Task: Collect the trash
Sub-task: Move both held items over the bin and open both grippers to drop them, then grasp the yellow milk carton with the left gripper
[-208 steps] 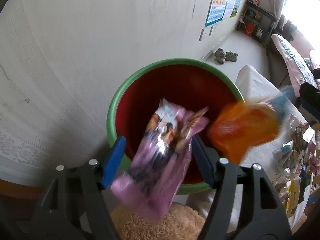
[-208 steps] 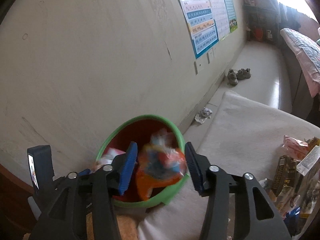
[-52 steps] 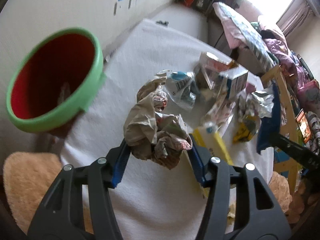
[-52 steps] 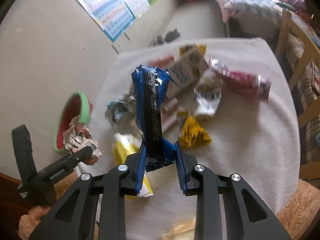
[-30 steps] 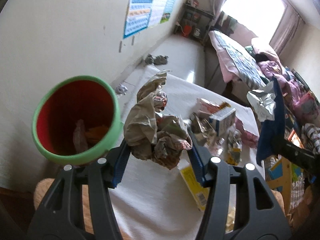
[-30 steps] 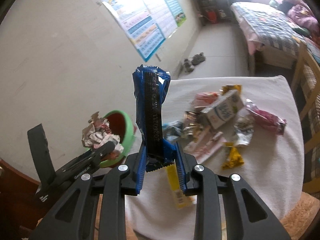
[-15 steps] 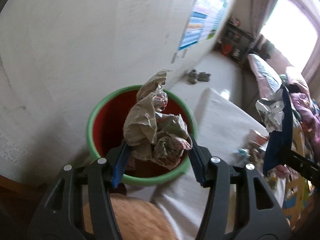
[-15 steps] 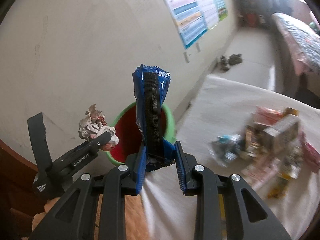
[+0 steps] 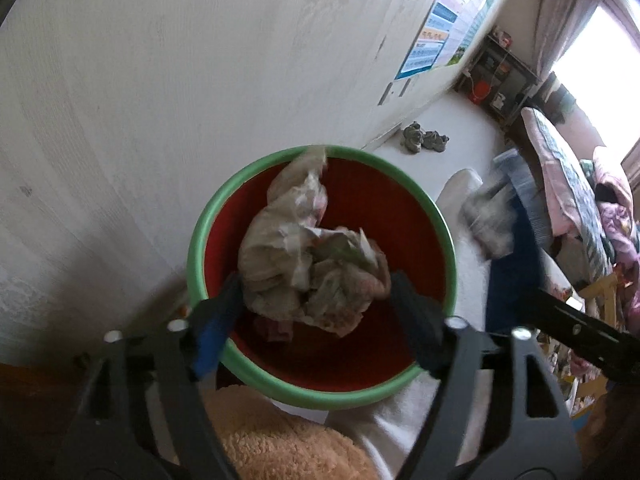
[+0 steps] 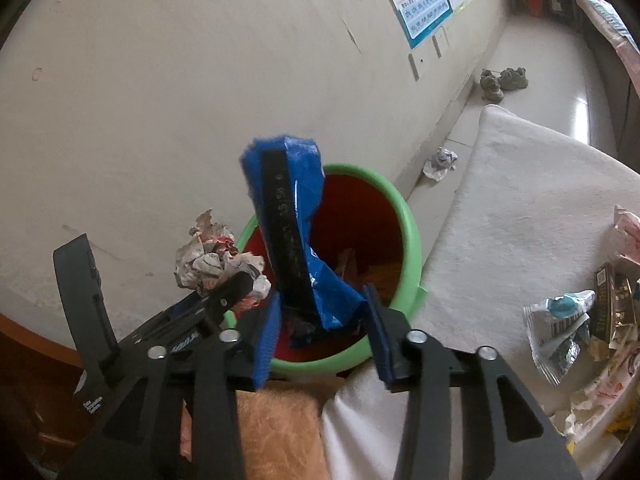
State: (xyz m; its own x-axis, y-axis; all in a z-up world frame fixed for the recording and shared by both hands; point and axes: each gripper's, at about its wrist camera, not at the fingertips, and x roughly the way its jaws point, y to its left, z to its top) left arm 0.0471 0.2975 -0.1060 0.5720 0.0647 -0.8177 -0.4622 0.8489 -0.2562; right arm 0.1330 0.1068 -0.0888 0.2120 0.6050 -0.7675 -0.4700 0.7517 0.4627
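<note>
A green-rimmed bin (image 9: 200, 232) with a red inside stands against the wall, right below both grippers. My left gripper (image 9: 316, 280) hangs over its mouth with its jaws opening. The crumpled brown paper (image 9: 308, 256) lies loose between the pads, blurred. My right gripper (image 10: 320, 312) is at the bin's near rim (image 10: 412, 240), and its jaws are opening too. The blue wrapper (image 10: 296, 220) stands free between the blue pads and leans over the bin. The right wrist view also shows the left gripper (image 10: 224, 296) and its paper (image 10: 212, 256) at the bin's left edge.
A table under a white cloth (image 10: 520, 220) runs to the right, with several wrappers and cartons (image 10: 560, 320) heaped at its far side. A paper ball (image 10: 440, 162) and shoes (image 10: 502, 82) lie on the floor by the wall. A tan fuzzy cushion (image 9: 280, 440) sits below the bin.
Both grippers have come in over the bin and dropped lower. Both pairs of jaws have spread. The paper and the blue wrapper are no longer pinched, and the wrapper has tipped sideways.
</note>
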